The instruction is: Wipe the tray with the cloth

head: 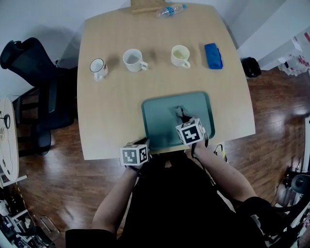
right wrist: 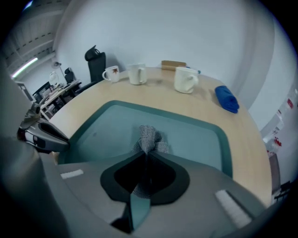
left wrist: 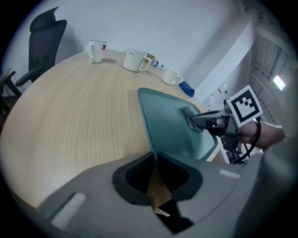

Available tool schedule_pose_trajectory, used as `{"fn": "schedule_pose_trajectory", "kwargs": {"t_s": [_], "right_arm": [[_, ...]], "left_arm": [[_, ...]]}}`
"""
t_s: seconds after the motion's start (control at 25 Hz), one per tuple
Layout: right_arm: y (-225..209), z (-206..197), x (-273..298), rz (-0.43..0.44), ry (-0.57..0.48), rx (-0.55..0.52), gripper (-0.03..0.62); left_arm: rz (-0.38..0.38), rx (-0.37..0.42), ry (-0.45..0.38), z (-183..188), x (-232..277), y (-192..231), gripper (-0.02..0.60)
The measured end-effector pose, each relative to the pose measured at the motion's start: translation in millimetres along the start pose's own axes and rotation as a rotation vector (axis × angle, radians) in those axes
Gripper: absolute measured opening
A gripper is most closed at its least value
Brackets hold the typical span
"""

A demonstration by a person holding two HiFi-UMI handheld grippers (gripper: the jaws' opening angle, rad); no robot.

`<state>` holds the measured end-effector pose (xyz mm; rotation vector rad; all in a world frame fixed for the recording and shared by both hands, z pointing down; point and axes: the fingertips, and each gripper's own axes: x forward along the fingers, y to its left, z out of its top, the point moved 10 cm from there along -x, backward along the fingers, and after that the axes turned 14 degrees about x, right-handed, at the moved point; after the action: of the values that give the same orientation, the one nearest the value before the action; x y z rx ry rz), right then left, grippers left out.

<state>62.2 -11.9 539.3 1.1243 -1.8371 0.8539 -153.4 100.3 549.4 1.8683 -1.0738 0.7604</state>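
Note:
A teal tray (head: 160, 116) lies at the near edge of the wooden table (head: 111, 111). A crumpled grey cloth (head: 180, 112) rests on the tray's middle. My right gripper (head: 184, 119) points down at it, shut on the cloth (right wrist: 148, 138), which bunches up out of the jaws onto the tray (right wrist: 107, 130). My left gripper (head: 144, 142) sits at the tray's near-left corner. In the left gripper view the tray's rim (left wrist: 148, 125) runs straight into the left gripper (left wrist: 154, 160), whose jaws are shut on it.
Three mugs (head: 98, 68) (head: 134, 60) (head: 180, 55) stand in a row across the table's far half, with a folded blue cloth (head: 213, 55) at their right. A water bottle (head: 170, 10) and a wooden block (head: 145, 7) lie at the far edge. A black chair (head: 29, 63) stands left.

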Motion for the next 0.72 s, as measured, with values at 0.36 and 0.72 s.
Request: {"fn": "schedule_pose_trajectory", "kwargs": {"t_s": [0.36,0.72], "right_arm": [[126.0,8.9,21.6,0.202,0.069,-0.197,0.026],[123.6,11.8,25.4,0.276,0.075,-0.161,0.026]], "left_arm": [[-0.083,0.016,-0.020,-0.3,-0.2,7.5,0.041],[-0.115,0.003,-0.034,-4.1,1.4,13.0,0.044]]}}
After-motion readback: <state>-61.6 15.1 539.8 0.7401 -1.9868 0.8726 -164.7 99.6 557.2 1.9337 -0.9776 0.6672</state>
